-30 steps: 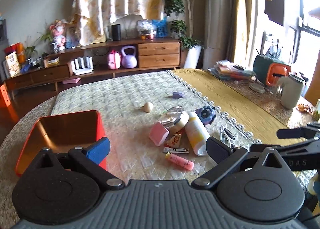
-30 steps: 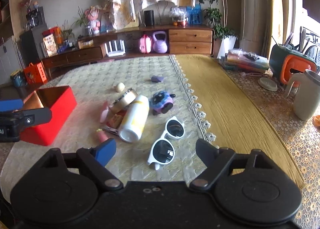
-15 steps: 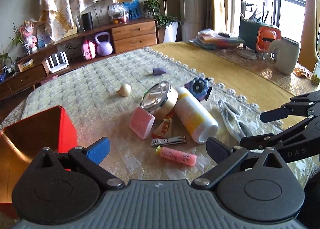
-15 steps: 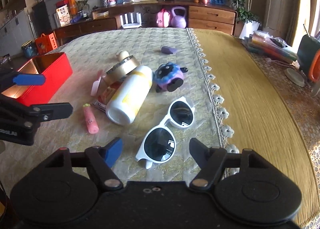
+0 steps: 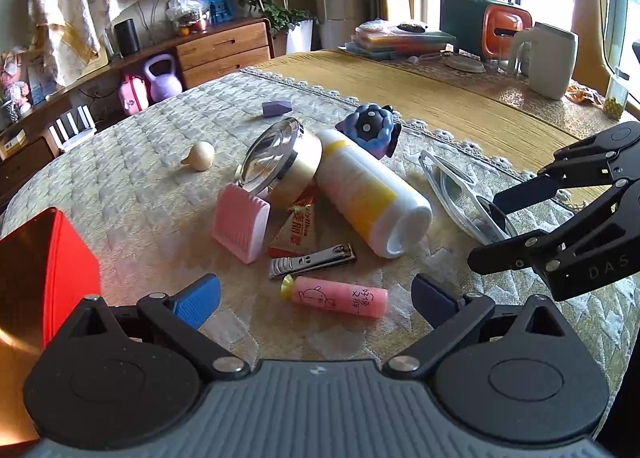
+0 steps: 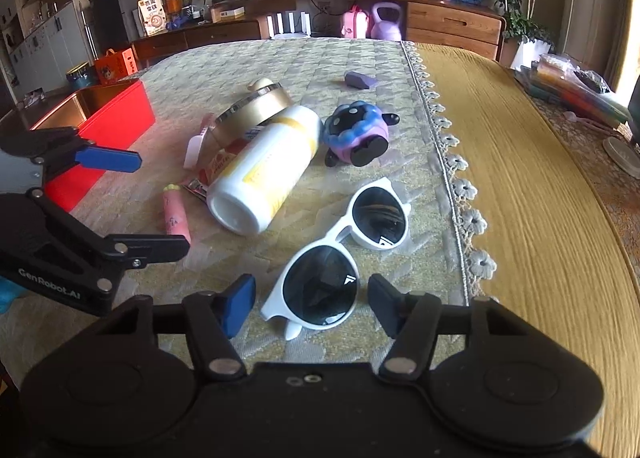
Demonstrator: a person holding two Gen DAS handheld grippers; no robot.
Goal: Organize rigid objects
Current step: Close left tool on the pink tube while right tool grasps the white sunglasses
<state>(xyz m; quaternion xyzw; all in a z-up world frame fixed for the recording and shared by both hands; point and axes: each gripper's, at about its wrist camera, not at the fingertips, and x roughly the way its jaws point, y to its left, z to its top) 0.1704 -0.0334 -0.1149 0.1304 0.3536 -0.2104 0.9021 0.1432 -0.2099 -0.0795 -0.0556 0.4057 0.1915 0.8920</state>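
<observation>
The counter [image 5: 132, 162] fills both views under a quilted cloth. A red box [image 5: 44, 270] sits at the left edge. Mid-frame lies a white bottle [image 5: 368, 198], touching a gold jar [image 5: 292, 166]. White sunglasses [image 6: 344, 254] lie low in the right view, one lens between the right tool [image 6: 310, 308] jaws, which have just been closing, pads not touching. The left tool [image 5: 316, 294] is spread above a pink tube [image 5: 340, 298] and nail clipper [image 5: 312, 256].
</observation>
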